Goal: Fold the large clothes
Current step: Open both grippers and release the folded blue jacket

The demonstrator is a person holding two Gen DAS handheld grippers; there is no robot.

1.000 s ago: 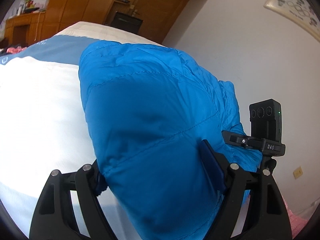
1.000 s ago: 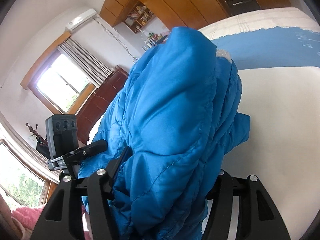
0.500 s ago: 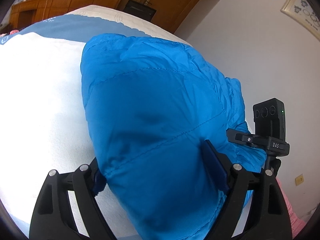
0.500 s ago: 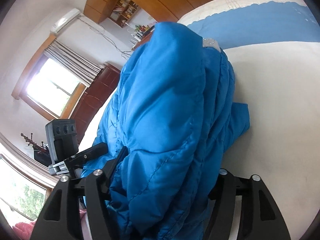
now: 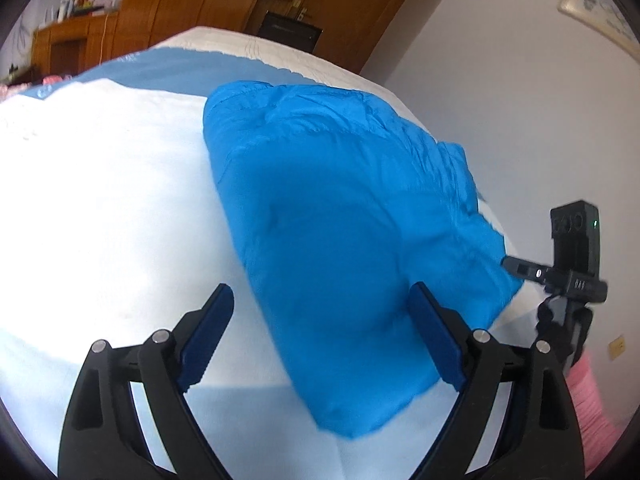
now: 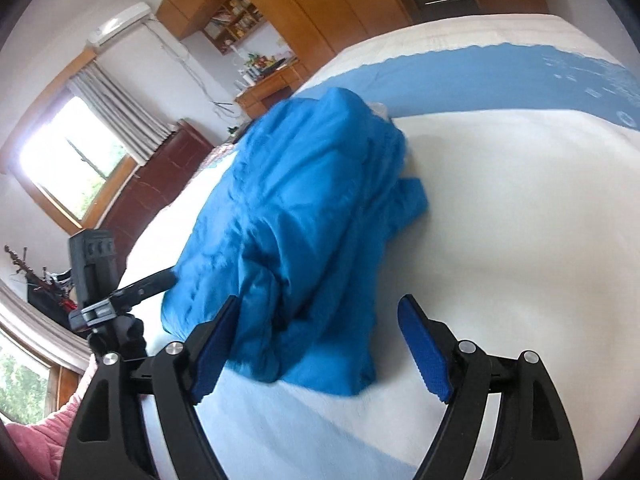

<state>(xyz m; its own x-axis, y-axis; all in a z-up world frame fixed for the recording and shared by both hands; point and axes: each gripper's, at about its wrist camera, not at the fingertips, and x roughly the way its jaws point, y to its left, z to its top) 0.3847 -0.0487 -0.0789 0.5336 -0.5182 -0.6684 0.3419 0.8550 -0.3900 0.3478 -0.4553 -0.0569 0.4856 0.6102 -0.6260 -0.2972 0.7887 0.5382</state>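
A bright blue quilted jacket (image 5: 340,240) lies folded in a thick bundle on the white bed cover (image 5: 100,200). In the left wrist view my left gripper (image 5: 322,322) hovers over the bundle's near end with its jaws opening. Its left pad (image 5: 208,332) is clear of the cloth and nothing is gripped. The right wrist view shows the same jacket (image 6: 312,216) from its other side, puffed and creased. My right gripper (image 6: 320,336) is also opening, and the jacket's near edge lies loosely between its fingers. Its right pad (image 6: 424,352) stands well off the cloth.
The bed (image 6: 520,240) has a blue band (image 6: 480,80) across its far end. Wooden wardrobes (image 5: 200,8) stand behind, a white wall (image 5: 500,100) is close on one side, and a window (image 6: 68,160) with a dark cabinet on the other. A pink sleeve (image 6: 36,436) shows at the edge.
Both grippers held the jacket raised a second ago. Now both have let go, spread their jaws and drawn back, and the jacket has settled onto the bed.
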